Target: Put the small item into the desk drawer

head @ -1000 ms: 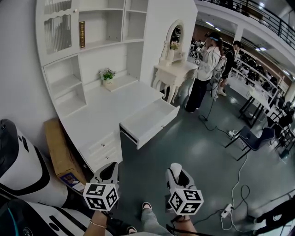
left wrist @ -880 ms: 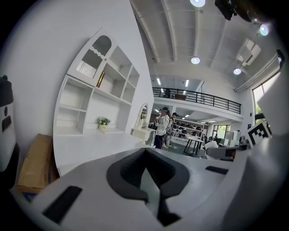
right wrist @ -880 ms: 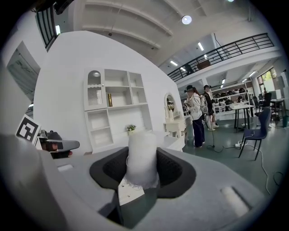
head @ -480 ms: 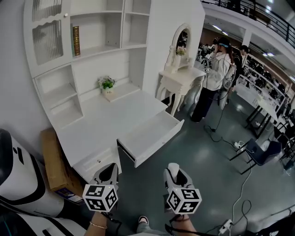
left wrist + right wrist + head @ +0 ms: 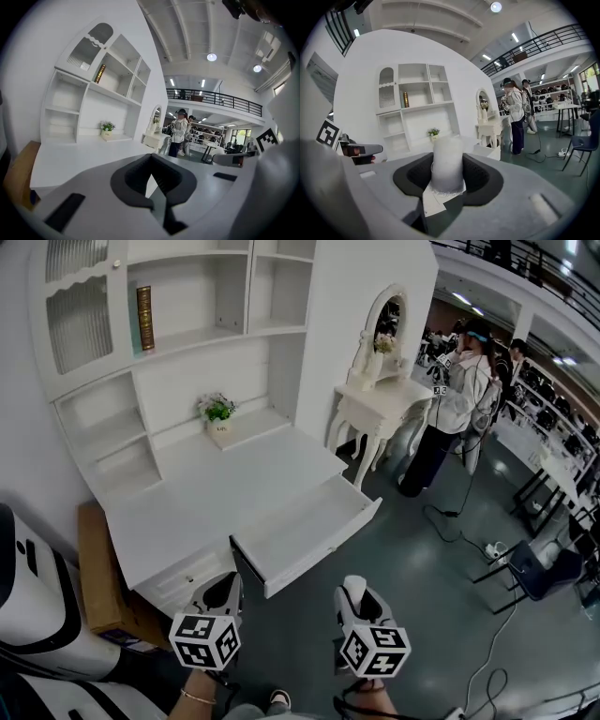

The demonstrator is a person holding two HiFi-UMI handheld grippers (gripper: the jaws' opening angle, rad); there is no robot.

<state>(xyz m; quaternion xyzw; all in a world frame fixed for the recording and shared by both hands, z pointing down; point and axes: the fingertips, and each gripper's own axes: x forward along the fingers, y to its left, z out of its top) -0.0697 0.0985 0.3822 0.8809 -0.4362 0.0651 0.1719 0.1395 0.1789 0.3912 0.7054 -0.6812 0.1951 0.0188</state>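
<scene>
Drawer (image 5: 309,532) stands pulled out of the desk (image 5: 216,493), its front edge hanging over the grey floor (image 5: 422,596). Open floor lies to the right of the drawer front. A dressing table (image 5: 380,401) closes that side farther back, with 2 people (image 5: 459,395) beyond it. A cardboard box (image 5: 92,568) leans at the desk's left end.

Left gripper (image 5: 223,589) sits just below the drawer's near front corner and close to it. Right gripper (image 5: 354,592) is over bare floor, short of the drawer front and apart from it.

Against 0.5 s ago: the desk and drawer fill more of the head view and the near corner of the drawer has dropped toward the left gripper. Both grippers keep the same place in frame.

Right gripper view shows what the head view hides behind the gripper body: a white item (image 5: 447,161), a frosted upright cylinder, clamped between the jaws of the right gripper (image 5: 447,174), not in the drawer. Left gripper view: jaws of the left gripper (image 5: 152,180) pressed together, nothing between them. A plant pot (image 5: 106,130) shows on the desk beyond.
</scene>
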